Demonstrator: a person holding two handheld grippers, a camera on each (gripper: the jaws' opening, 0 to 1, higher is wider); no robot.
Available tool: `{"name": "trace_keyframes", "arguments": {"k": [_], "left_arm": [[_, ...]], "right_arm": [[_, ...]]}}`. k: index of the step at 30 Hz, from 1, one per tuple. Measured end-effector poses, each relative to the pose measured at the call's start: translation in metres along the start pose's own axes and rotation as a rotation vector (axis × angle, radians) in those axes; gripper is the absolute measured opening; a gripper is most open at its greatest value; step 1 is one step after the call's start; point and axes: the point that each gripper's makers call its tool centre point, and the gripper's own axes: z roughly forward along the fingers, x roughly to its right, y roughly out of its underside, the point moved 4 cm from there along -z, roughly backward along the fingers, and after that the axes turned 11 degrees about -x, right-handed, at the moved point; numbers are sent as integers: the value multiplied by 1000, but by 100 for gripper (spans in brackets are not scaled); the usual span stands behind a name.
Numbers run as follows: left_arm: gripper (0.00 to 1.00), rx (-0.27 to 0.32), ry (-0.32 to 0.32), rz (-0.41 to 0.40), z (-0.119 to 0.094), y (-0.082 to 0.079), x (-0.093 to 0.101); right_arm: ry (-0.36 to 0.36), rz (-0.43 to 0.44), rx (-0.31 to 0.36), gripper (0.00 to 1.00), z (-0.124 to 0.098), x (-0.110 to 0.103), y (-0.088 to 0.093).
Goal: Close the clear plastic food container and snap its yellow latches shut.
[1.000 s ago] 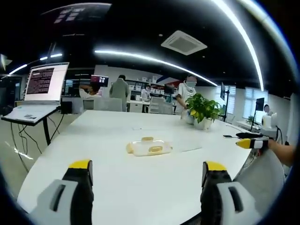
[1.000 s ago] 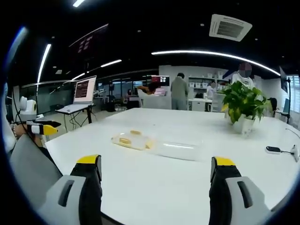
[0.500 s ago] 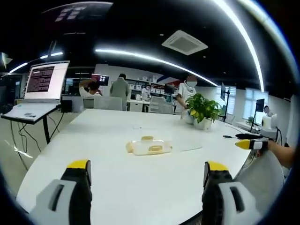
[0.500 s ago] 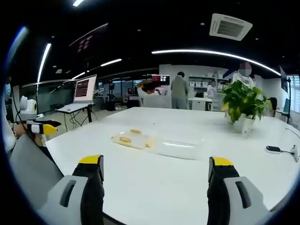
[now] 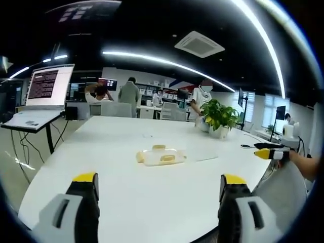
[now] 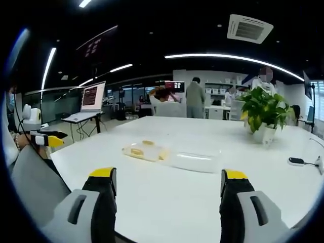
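Nearest you, at the bottom of the left gripper view, your left gripper (image 5: 158,195) has its jaws spread wide with nothing between them but bare white table (image 5: 152,202). The same holds at the bottom of the right gripper view: your right gripper (image 6: 168,190) is wide apart and empty, held short of the work.

Farther in, at the centre of the left gripper view, the clear plastic food container (image 5: 160,156) sits on the table, well apart from both grippers. Its yellow latches (image 5: 167,158) show along its sides; whether any are pressed home is too small to tell. In the right gripper view the container sits left of centre, and the clear lid (image 6: 195,161) lies flat on the table just to its right, so the container looks open.

As I judge it, nothing of the task is done yet: you have the lid to bring over the base, seat it, and then press each latch down. Neither gripper touches anything.

Beyond, toward the upper right of the left gripper view, a potted plant (image 5: 219,119) stands on the far side of the table, and a laptop (image 5: 44,96) sits on a stand at the upper left. People stand at desks in the background.
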Motion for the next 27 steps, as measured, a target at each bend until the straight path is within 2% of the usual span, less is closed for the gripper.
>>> {"name": "trace_keyframes", "arguments": {"k": [2, 4, 5, 6, 7, 9, 12, 14, 17, 19, 27], "left_arm": [[98, -15, -6, 10, 0, 1, 0], [99, -45, -5, -2, 1, 3, 0], [99, -49, -1, 3, 2, 3, 0], [99, -49, -3, 9, 2, 2, -2], [99, -55, -10, 13, 3, 1, -5], [99, -91, -26, 52, 7, 0, -13], [99, -105, -37, 112, 15, -5, -19], [99, -154, -35, 171, 21, -5, -22], [99, -185, -44, 246, 30, -8, -26], [99, -181, -41, 288, 36, -14, -28], [98, -168, -57, 312, 51, -41, -45]], "right_arm": [[-13, 10, -12, 85, 1, -1, 1], [6, -34, -38, 84, 0, 0, 2], [13, -74, -13, 82, 0, -1, -2], [2, -83, -18, 82, 0, -4, -1], [-12, -103, -49, 83, 2, -6, 1], [-15, -136, -85, 82, 4, -6, 4], [-5, -219, -98, 81, 6, -5, -1], [-3, -229, -101, 79, 9, -3, -5], [3, -257, -113, 73, 17, 4, -13], [-3, -267, -119, 74, 24, 8, -19], [-27, -311, -131, 73, 52, 15, -35]]}}
